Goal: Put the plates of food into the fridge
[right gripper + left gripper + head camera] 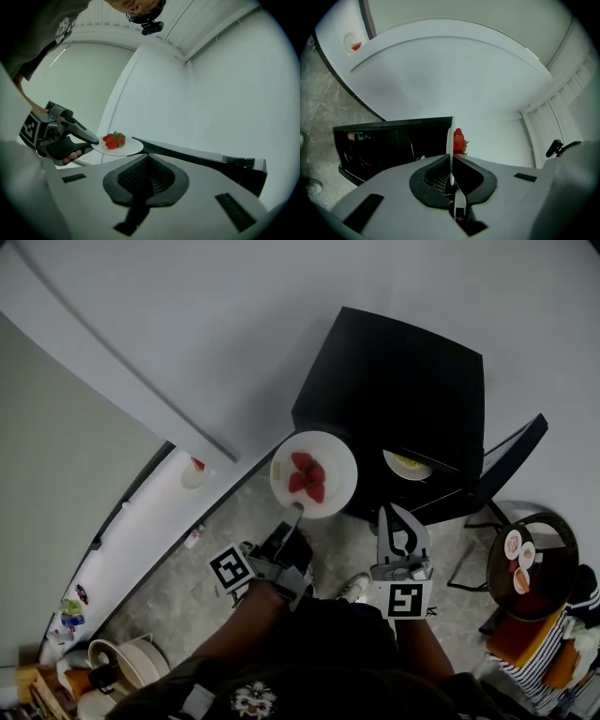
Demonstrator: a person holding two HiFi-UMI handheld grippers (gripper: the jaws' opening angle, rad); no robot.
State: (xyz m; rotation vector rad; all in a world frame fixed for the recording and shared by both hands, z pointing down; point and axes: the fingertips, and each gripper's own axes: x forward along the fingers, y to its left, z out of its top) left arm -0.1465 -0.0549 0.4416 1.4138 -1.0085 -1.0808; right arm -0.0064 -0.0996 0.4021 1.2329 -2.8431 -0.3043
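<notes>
My left gripper (pixel 297 511) has its jaws clamped on the rim of the white plate (pixel 339 463) carrying strawberries (pixel 307 476); my right gripper (pixel 394 515) holds its jaws together.

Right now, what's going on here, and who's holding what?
The person's left gripper is clamped on the rim of a round white plate carrying red strawberries. It holds the plate level in the air by a corner of the black square table. The right gripper is shut and empty. A second white plate with yellow food sits at the table's near edge.
</notes>
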